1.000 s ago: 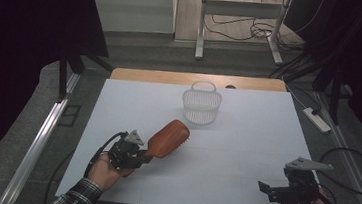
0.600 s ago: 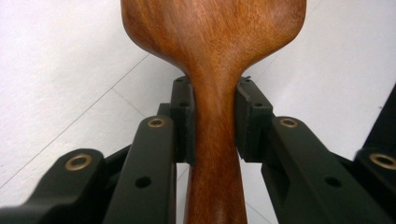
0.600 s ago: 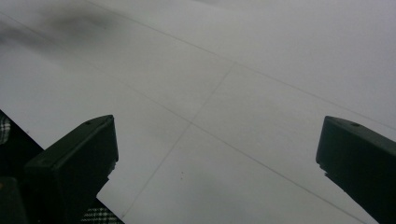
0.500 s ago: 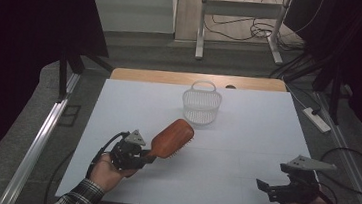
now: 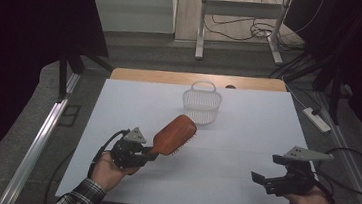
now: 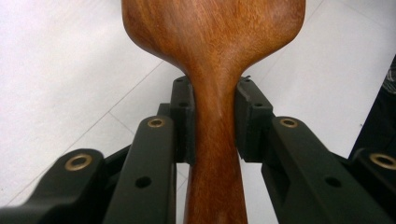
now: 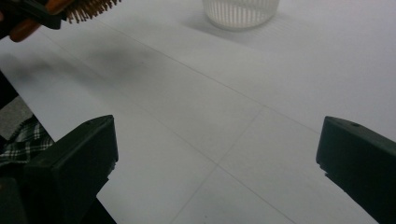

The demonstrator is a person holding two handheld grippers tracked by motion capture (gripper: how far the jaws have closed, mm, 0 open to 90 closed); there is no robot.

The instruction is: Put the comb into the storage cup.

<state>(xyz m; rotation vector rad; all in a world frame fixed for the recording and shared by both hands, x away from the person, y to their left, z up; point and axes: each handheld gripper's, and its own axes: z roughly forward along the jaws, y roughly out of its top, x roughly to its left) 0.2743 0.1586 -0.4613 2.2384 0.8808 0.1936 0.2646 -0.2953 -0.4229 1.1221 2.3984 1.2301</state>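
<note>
Wooden and reddish-brown, the paddle hairbrush (image 5: 173, 134) is held in your left gripper (image 5: 150, 153), whose jaws are clamped on the narrow neck where the handle widens into the head. In the left gripper view the two black pads press against either side of that neck, and the broad back of the hairbrush (image 6: 212, 28) rises above them. In the high view the brush head points up and away from you toward the far side of the white table (image 5: 246, 138), raised off the surface at a slant, with its bristles facing down and to the right. In the right gripper view those bristles (image 7: 91, 8) show at the top left corner.

Your right gripper (image 5: 264, 182) sits near the table's near right corner, well apart from the brush, and its jaws stand wide open with nothing between them but bare tabletop.

Farther back, near the middle of the table, stands a small white slatted basket (image 5: 201, 104) with a loop handle. The tip of the brush head lies near its base, just short of it. A plaid sleeve (image 5: 79, 197) covers your left forearm.
</note>
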